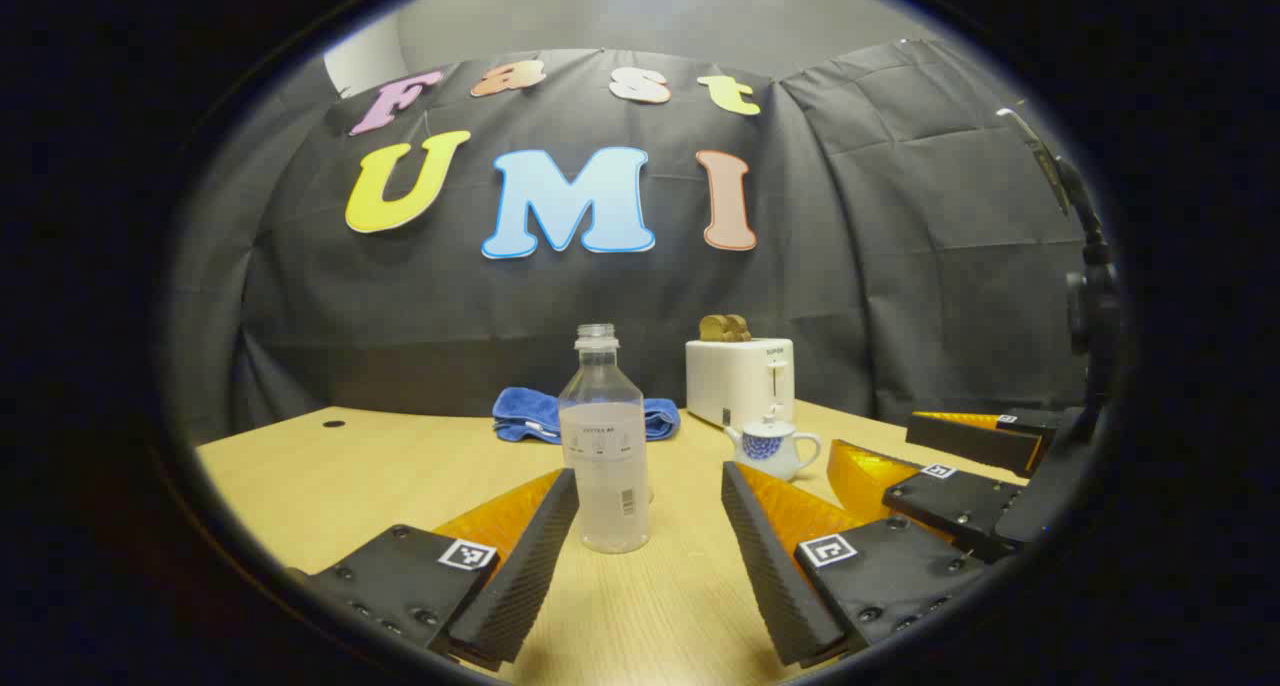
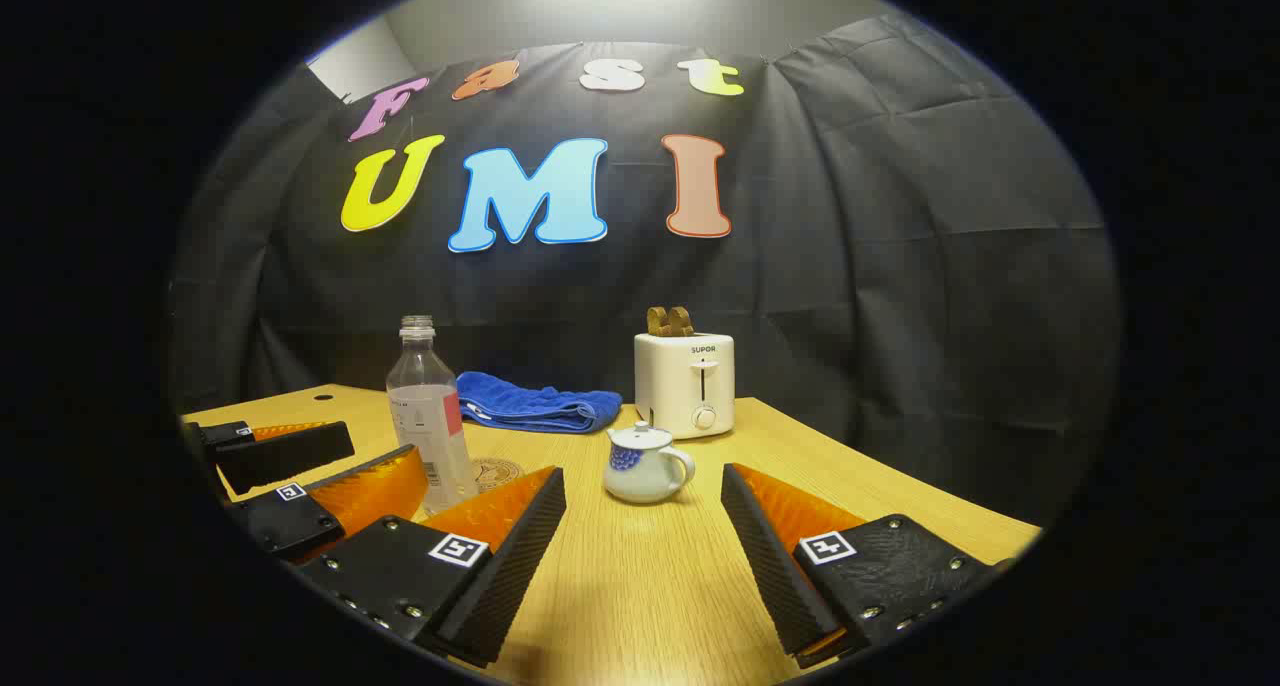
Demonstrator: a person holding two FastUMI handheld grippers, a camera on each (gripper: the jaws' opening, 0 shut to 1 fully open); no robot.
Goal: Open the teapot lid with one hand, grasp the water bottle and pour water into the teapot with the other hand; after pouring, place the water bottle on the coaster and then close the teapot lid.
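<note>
Two claws stand wide apart over the wooden tabletop, and we see neither one touching anything. In the left gripper view, the left claw has its fingers spread, and the water bottle stands upright on the tabletop between them, nearer the left finger, though we cannot tell whether that finger touches it. The bottle has no cap and is part full of clear water. To its right and a little farther back sits the small white teapot with a blue pattern, its lid on. Behind these a blue cloth lies bunched, and a white toaster stands with brown slices sticking up from its slots.

In the right gripper view, the right claw is spread wide too, and the teapot sits on the tabletop just ahead of the gap between its fingers, handle turned right. We see the bottle off to the left, and just beside its base a round coaster lies flat. The left claw reaches in from the left edge, near the bottle.
</note>
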